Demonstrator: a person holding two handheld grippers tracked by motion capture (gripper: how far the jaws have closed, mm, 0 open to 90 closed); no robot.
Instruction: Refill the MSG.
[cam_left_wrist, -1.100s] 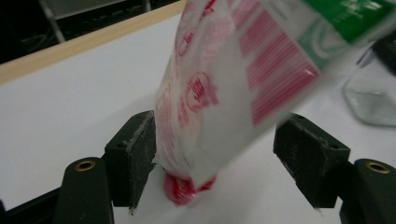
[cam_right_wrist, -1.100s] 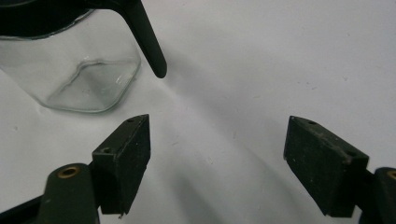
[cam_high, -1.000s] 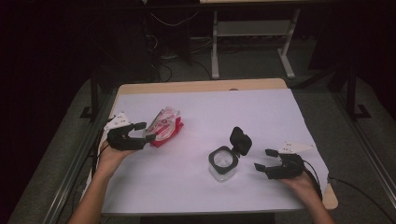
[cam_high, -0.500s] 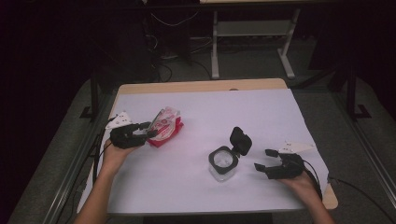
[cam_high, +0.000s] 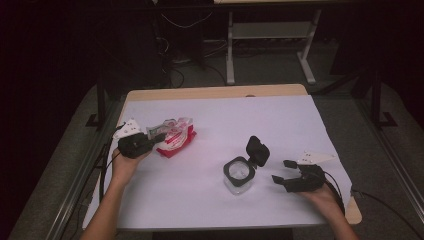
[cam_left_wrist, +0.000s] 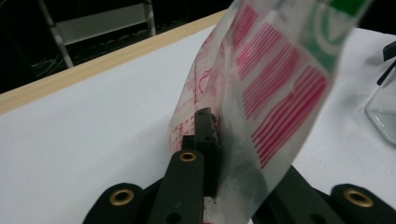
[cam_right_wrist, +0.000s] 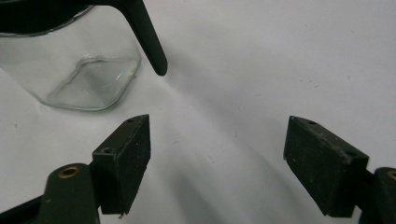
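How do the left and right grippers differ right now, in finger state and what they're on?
The left gripper has just been closing and its fingers now pinch the red-and-white plastic bag; the right gripper has its fingers spread wide with nothing between them. The left one touches its bag, while the right one sits apart from the clear jar beside it. Both rest low over the white table cover.

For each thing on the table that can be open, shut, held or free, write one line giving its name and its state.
Left tool: shut on the packet.
Packet: red and white, pinched at its edge.
Right tool: open, holding nothing.
Jar: clear glass, upright, looks empty.
Jar lid: black, flipped open.
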